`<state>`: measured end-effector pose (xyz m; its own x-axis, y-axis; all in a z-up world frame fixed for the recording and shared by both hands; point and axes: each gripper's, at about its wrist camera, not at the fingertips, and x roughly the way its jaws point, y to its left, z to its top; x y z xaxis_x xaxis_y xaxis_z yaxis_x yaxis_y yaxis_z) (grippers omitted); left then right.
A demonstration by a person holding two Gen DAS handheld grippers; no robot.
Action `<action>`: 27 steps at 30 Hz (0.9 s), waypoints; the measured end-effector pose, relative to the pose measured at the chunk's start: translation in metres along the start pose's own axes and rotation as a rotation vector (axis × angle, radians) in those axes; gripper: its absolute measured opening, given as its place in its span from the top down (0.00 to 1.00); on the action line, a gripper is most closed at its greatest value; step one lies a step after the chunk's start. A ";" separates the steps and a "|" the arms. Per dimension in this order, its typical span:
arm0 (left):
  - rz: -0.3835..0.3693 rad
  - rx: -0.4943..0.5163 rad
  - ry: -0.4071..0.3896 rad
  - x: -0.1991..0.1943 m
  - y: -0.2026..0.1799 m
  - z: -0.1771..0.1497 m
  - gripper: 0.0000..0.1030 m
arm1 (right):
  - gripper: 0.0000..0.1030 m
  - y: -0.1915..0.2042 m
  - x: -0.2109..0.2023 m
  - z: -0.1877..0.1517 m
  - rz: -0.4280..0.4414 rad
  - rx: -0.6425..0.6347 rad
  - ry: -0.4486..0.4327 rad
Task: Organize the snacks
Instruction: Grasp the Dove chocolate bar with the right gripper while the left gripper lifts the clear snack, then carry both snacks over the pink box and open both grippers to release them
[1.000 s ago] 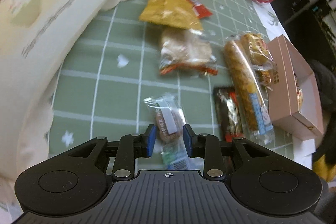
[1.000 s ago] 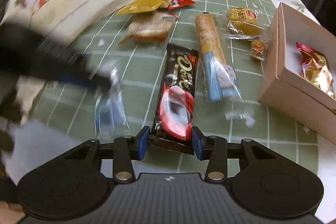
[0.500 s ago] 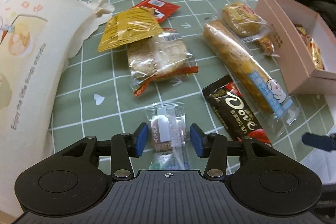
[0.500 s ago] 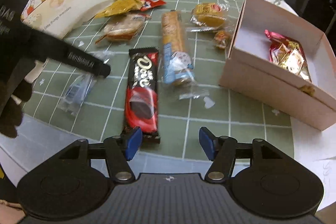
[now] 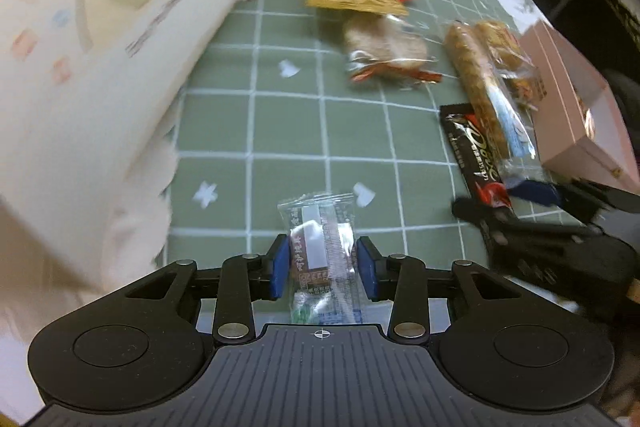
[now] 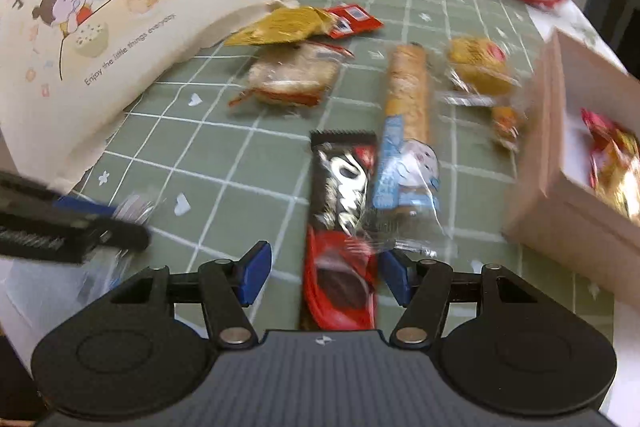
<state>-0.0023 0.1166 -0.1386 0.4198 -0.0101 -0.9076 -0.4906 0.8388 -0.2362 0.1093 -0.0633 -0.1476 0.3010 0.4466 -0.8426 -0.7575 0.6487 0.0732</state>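
Two grippers: the left gripper [image 5: 323, 269] closes around one clear packet [image 5: 320, 247], pads apart from it; the right gripper [image 6: 322, 277] stands wide over one blurred chocolate bar [image 6: 340, 227].

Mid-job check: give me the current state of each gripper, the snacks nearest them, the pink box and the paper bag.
left gripper: jaws closing around the clear-wrapped snack, pads not pressing it
clear-wrapped snack: flat on the tablecloth, sealed
right gripper: open, straddling the chocolate bar's near end
chocolate bar: flat, wrapped, not gripped
long biscuit pack: flat, its near end overlapping the chocolate bar
pink box: open, wrapped sweets inside
paper bag: lying on its side
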 end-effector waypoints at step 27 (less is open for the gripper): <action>-0.297 0.342 0.095 -0.019 -0.097 -0.029 0.60 | 0.62 -0.023 -0.139 -0.064 -0.101 0.191 -0.150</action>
<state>0.0151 0.0193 -0.1086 0.4246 -0.3138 -0.8493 -0.0727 0.9232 -0.3775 0.0480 -0.1800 -0.0664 0.4627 0.4512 -0.7631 -0.6006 0.7927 0.1045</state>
